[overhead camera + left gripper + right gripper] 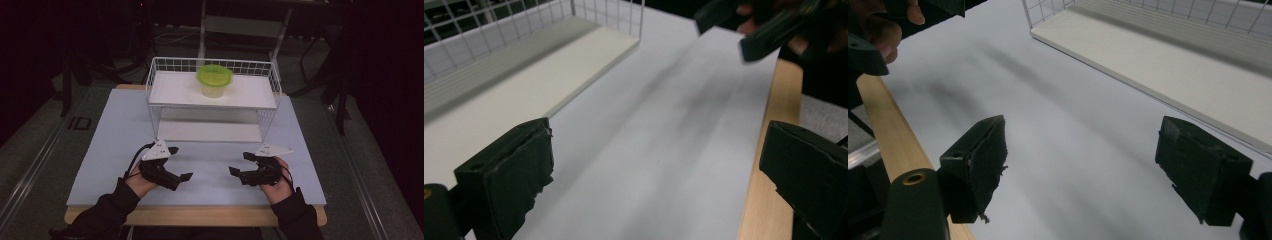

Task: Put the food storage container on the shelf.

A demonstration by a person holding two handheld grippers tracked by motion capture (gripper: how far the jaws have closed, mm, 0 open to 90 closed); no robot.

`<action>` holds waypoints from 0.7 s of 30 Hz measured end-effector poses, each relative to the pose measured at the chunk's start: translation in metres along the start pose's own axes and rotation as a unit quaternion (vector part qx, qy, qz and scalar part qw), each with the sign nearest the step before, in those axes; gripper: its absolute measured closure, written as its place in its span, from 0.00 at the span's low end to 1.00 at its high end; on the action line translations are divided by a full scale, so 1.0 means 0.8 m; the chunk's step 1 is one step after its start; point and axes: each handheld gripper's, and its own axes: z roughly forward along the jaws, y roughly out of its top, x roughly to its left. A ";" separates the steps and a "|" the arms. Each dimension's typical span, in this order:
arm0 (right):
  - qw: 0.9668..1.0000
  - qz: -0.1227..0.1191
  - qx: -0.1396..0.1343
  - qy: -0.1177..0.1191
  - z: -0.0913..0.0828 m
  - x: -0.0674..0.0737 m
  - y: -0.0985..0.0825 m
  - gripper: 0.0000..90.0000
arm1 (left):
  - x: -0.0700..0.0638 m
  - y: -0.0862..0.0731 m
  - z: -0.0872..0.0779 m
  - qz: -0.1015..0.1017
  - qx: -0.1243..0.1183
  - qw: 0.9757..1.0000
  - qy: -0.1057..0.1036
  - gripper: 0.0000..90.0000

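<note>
Your left gripper [180, 163]: jaws wide apart, empty, near the table's [120, 130] front edge. Your right gripper [241, 163]: likewise wide, empty, same edge. Wire rack [155, 80]: far edge, centre. Green-lidded container [214, 80]: on the rack's upper shelf.

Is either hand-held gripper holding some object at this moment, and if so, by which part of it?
Nothing is held. The left hand-held gripper and the right hand-held gripper both have open, empty jaws. The green-lidded translucent plastic container stands untouched on the white wire shelf.
</note>
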 end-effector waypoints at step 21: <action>0.999 -0.010 0.027 -0.026 0.005 -0.013 -0.023 0.22 | 0.024 -0.051 -0.024 -0.040 0.009 0.998 0.045 0.02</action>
